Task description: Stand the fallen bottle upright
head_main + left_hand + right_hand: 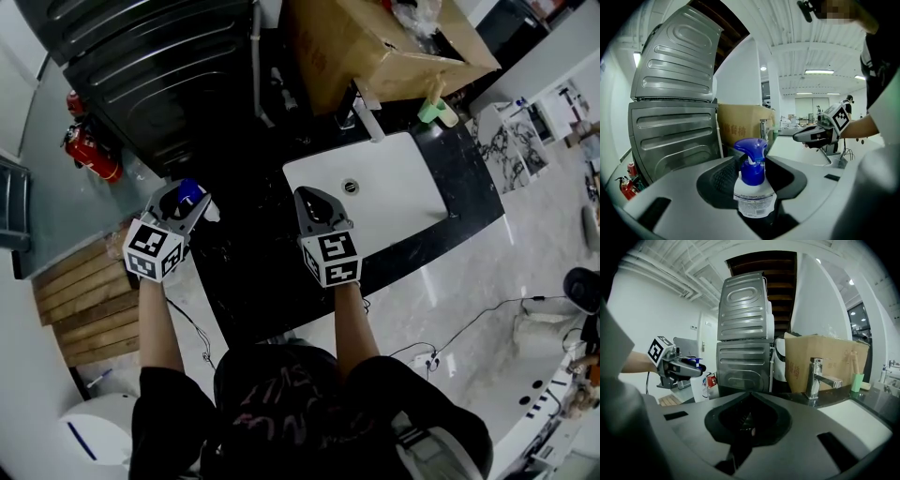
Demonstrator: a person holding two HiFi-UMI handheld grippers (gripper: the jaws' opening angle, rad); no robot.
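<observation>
A white spray bottle (752,187) with a blue trigger head stands upright at the left end of the black counter (253,272). My left gripper (753,157) is open around it, and dark gaps show on both sides of the blue neck. From above, the blue head (190,192) sits between the left gripper's (192,199) jaws. In the right gripper view the white body (697,387) hangs below the left gripper (696,369). My right gripper (750,394) is shut and holds nothing. It hovers over the counter by the sink (314,197).
A white sink (394,206) with a chrome faucet (818,376) lies right of the grippers. Behind are a cardboard box (375,47), a green cup (433,111) and a grey ribbed machine (159,66). A red fire extinguisher (94,150) is on the floor at left.
</observation>
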